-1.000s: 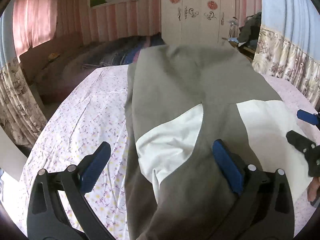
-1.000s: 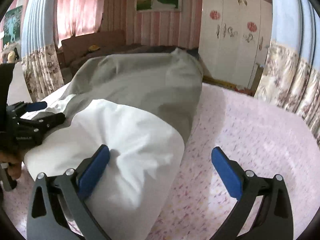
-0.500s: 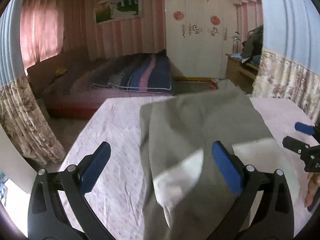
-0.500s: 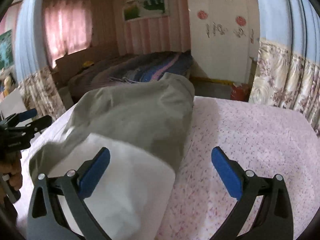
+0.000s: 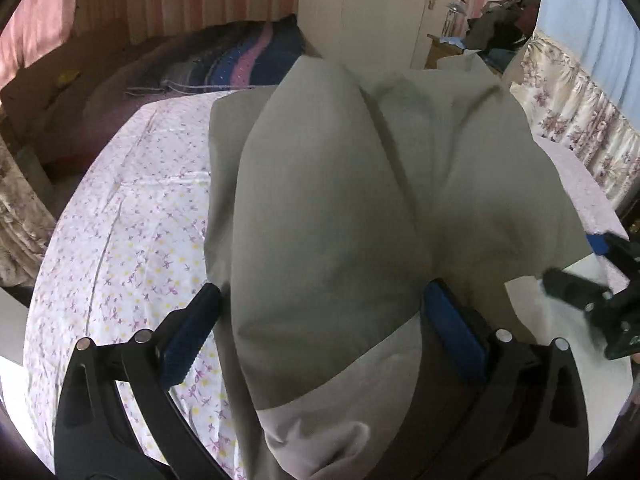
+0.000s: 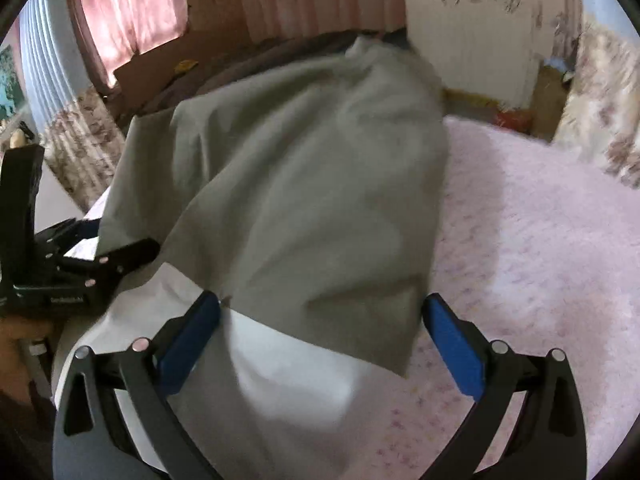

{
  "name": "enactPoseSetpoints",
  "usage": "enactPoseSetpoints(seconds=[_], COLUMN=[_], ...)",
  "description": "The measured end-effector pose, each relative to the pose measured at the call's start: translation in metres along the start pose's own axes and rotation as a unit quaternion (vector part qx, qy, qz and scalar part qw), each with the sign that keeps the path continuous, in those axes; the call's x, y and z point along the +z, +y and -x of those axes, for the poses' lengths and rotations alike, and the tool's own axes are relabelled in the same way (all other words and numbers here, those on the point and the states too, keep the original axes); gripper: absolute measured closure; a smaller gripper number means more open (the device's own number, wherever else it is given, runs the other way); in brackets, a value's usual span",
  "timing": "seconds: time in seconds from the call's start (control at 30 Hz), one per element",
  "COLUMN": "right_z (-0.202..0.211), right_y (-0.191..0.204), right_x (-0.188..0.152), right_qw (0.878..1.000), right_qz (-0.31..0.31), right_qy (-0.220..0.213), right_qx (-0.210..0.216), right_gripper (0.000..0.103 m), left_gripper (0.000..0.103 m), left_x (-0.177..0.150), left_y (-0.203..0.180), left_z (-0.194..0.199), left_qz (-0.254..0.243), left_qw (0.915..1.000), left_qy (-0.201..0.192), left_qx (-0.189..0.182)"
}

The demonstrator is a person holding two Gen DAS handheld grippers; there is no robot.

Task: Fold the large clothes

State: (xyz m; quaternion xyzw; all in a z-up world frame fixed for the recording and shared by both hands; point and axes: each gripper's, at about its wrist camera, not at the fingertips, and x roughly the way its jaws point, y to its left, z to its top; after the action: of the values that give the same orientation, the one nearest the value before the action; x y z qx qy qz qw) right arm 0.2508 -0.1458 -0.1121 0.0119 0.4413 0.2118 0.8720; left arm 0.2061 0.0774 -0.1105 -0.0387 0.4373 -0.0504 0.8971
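Your left gripper [image 5: 320, 332] and right gripper [image 6: 320, 332] — jaws spread, gripping nothing — straddle the grey garment [image 5: 360, 200], which extends toward 12 o'clock, ready for folding.

Left gripper [image 5: 322, 330]: jaws standing wide apart, pointing forward.
Right gripper [image 6: 322, 330]: jaws spread wide, likewise pointing forward.

The grey garment [image 5: 332, 216] has billowed up and closer, now bulging between both grippers' fingers and hiding more of the bedsheet [image 5: 132, 216].
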Motion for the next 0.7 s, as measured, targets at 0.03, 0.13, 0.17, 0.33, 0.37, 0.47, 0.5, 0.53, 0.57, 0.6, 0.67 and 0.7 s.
enactPoseSetpoints(seconds=[0.03, 0.13, 0.17, 0.33, 0.37, 0.47, 0.5, 0.53, 0.57, 0.6, 0.67, 0.7], right_z=[-0.003, -0.005, -0.004, 0.018, 0.022, 0.040, 0.049, 0.059, 0.071, 0.080, 0.095, 0.098], right_y=[-0.002, -0.001, -0.001, 0.019, 0.024, 0.016, 0.012, 0.005, -0.006, -0.014, -0.041, -0.055], right_x=[0.000, 0.000, -0.002, -0.005, -0.005, -0.001, 0.001, 0.003, 0.006, 0.008, 0.012, 0.013], right_qw=[1.000, 1.000, 0.999, 0.997, 0.996, 0.995, 0.994, 0.994, 0.993, 0.993, 0.992, 0.992], right_qz=[-0.006, 0.002, 0.004, 0.052, 0.054, 0.047, 0.046, 0.044, 0.045, 0.047, 0.061, 0.065], right_qy=[0.006, 0.000, -0.009, -0.052, -0.060, -0.084, -0.090, -0.098, -0.104, -0.106, -0.105, -0.102], right_qx=[0.011, 0.025, 0.030, 0.031, 0.029, 0.033, 0.034, 0.033, 0.028, 0.018, -0.025, -0.047], right_gripper=[0.001, 0.002, 0.005, 0.064, 0.067, 0.074, 0.075, 0.075, 0.075, 0.075, 0.075, 0.075], left_gripper=[0.003, 0.003, 0.003, 0.004, 0.009, 0.013, 0.013, 0.014, 0.013, 0.013, 0.013, 0.013], left_x=[-0.003, -0.005, -0.005, -0.008, -0.010, -0.010, -0.009, -0.008, -0.006, -0.003, 0.008, 0.014], left_y=[0.003, 0.009, 0.008, 0.003, 0.002, -0.017, -0.025, -0.035, -0.045, -0.056, -0.101, -0.127], left_z=[-0.002, -0.007, -0.008, -0.009, -0.006, -0.001, 0.000, 0.001, 0.002, 0.001, -0.008, -0.015], left_qz=[0.008, 0.017, 0.017, 0.021, 0.019, 0.007, 0.007, 0.015, 0.020, 0.021, 0.008, 0.002], left_qw=[0.9999, 0.9995, 0.9995, 0.9993, 0.9991, 0.9987, 0.9985, 0.9978, 0.9972, 0.9966, 0.9965, 0.9962], left_qy=[0.002, 0.008, 0.008, -0.015, -0.020, -0.035, -0.040, -0.048, -0.053, -0.060, -0.070, -0.075], left_qx=[-0.008, -0.025, -0.025, -0.027, -0.033, -0.035, -0.037, -0.044, -0.049, -0.052, -0.046, -0.044])
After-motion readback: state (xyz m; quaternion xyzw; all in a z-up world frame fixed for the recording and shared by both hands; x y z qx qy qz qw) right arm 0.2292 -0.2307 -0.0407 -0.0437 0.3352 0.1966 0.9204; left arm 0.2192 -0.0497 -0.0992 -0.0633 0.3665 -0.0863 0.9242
